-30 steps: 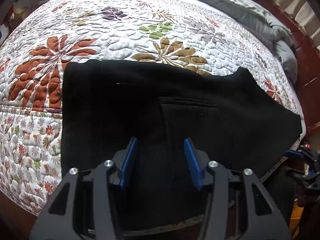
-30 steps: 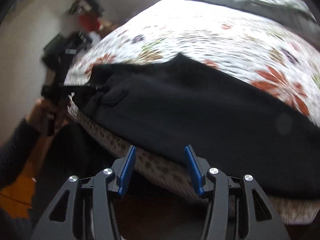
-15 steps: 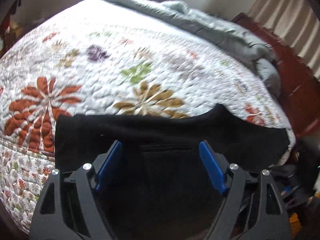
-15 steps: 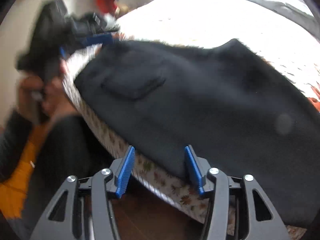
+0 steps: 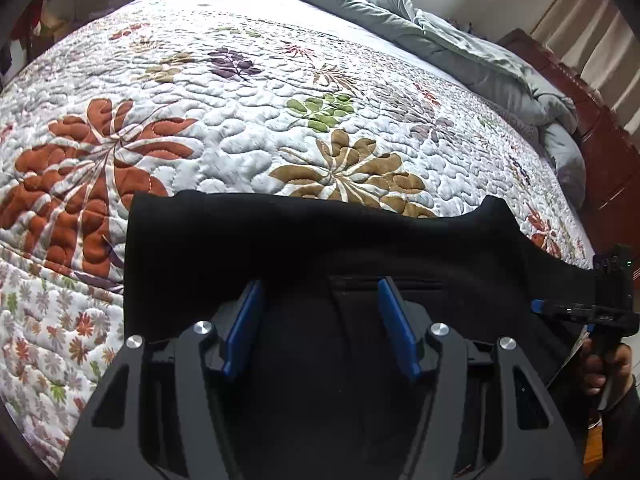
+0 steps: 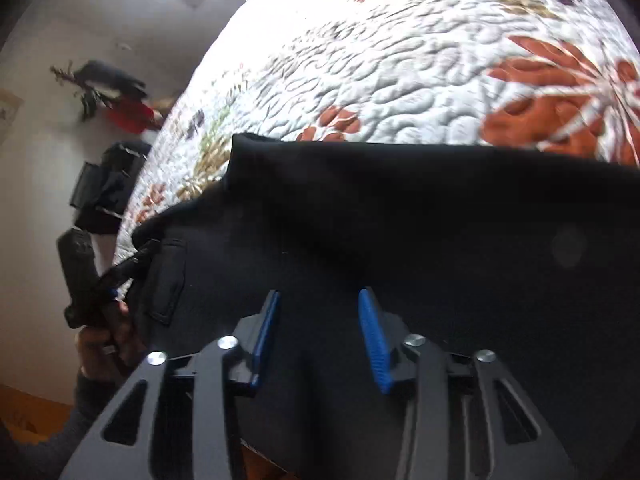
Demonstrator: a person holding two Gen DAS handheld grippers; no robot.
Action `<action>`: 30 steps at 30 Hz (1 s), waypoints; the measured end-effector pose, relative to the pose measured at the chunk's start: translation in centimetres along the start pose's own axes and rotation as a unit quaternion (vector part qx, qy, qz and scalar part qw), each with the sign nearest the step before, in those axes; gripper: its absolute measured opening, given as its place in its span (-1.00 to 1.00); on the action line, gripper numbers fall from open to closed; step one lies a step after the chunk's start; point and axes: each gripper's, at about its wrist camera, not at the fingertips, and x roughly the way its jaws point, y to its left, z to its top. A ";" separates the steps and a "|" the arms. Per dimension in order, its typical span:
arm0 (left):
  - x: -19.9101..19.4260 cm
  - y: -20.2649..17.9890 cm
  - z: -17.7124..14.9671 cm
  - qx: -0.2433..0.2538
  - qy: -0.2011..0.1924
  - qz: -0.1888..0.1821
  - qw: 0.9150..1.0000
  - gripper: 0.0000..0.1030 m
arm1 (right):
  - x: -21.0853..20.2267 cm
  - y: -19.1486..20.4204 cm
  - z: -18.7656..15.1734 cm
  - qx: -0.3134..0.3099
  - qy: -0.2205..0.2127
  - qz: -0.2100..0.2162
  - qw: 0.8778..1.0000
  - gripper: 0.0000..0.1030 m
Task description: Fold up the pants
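Observation:
Black pants point(image 5: 320, 240) lie flat along the near edge of the bed, back pocket point(image 5: 384, 292) facing up; they also fill the lower right wrist view point(image 6: 400, 220). My left gripper point(image 5: 320, 300) is open and empty, hovering over the pants by the pocket. My right gripper point(image 6: 316, 304) is open and empty, over the pants near the bed's edge. The right gripper shows at the right edge of the left wrist view point(image 5: 576, 312). The left gripper shows at the left of the right wrist view point(image 6: 116, 276), by the pocket point(image 6: 168, 280).
A white floral quilt point(image 5: 240, 100) covers the bed. A bunched grey-green duvet point(image 5: 460, 48) lies along the far side. A dark wooden headboard point(image 5: 608, 168) stands at the right. Dark objects point(image 6: 104, 184) and a red item point(image 6: 132, 116) sit by the wall.
Both grippers have moved in over the pants. The left gripper's jaws have narrowed since half a second ago. The pants lie as before.

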 end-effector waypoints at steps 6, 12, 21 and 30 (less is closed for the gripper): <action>-4.2 -3.7 -0.4 0.011 -0.057 -0.021 0.998 0.66 | -6.9 -1.6 -1.6 -0.002 -0.069 -0.024 0.997 -0.12; -3.9 -10.4 -2.1 0.055 -0.051 -0.089 0.993 0.75 | -17.0 -8.5 -4.9 0.097 -0.174 -0.028 0.979 -0.08; -0.7 -18.8 -5.7 0.175 -0.008 -0.109 0.979 0.75 | -19.8 -21.3 -15.4 0.357 -0.293 0.146 0.875 -0.08; 1.0 -19.3 -5.7 0.167 0.015 -0.102 0.980 0.75 | -18.0 -21.9 -14.5 0.356 -0.269 0.132 0.885 -0.09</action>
